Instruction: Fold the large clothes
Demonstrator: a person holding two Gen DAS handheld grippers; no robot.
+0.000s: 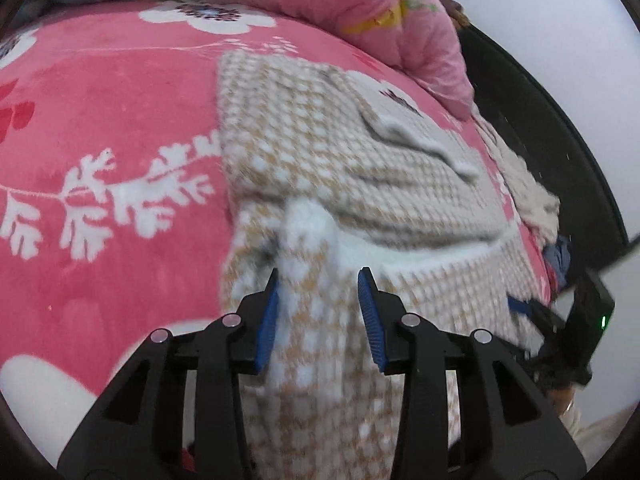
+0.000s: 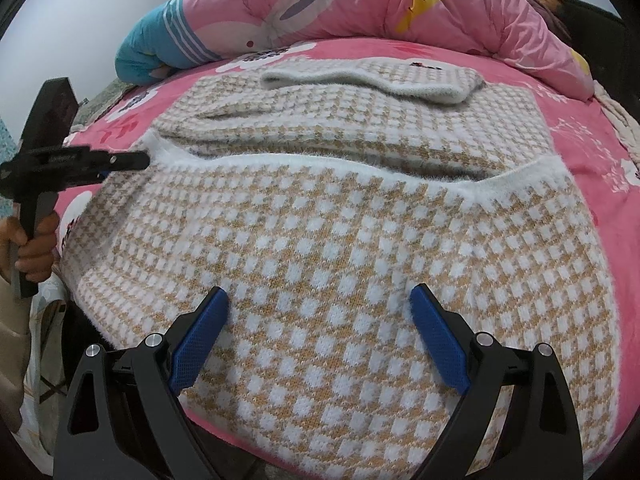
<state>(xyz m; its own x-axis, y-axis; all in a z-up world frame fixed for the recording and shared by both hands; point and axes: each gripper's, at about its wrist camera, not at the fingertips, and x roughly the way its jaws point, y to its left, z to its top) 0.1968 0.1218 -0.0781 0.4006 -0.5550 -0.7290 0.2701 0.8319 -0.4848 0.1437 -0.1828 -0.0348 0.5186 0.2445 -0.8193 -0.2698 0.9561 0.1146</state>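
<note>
A tan-and-white checked knit sweater [image 2: 340, 240] lies spread on the bed. Its lower part is folded up, so the white hem [image 2: 320, 162] runs across the middle, and a sleeve with a white cuff [image 2: 360, 80] lies over the far part. My left gripper [image 1: 318, 280] sits at the hem's left corner [image 1: 308, 220]. Its blue pads stand partly apart with sweater fabric [image 1: 320, 320] between them, not clearly pinched. From the right wrist view the left gripper [image 2: 140, 162] shows side-on at that corner. My right gripper [image 2: 320, 300] hovers wide open over the near part of the sweater, holding nothing.
A pink floral blanket [image 1: 100, 120] covers the bed. A bunched pink quilt [image 2: 400, 12] and a blue striped cushion [image 2: 160, 48] lie along the far side. A dark bed frame [image 1: 540, 128] borders one edge, with cream knitwear [image 1: 528, 184] beside it. A person's hand [image 2: 36, 248] grips the left handle.
</note>
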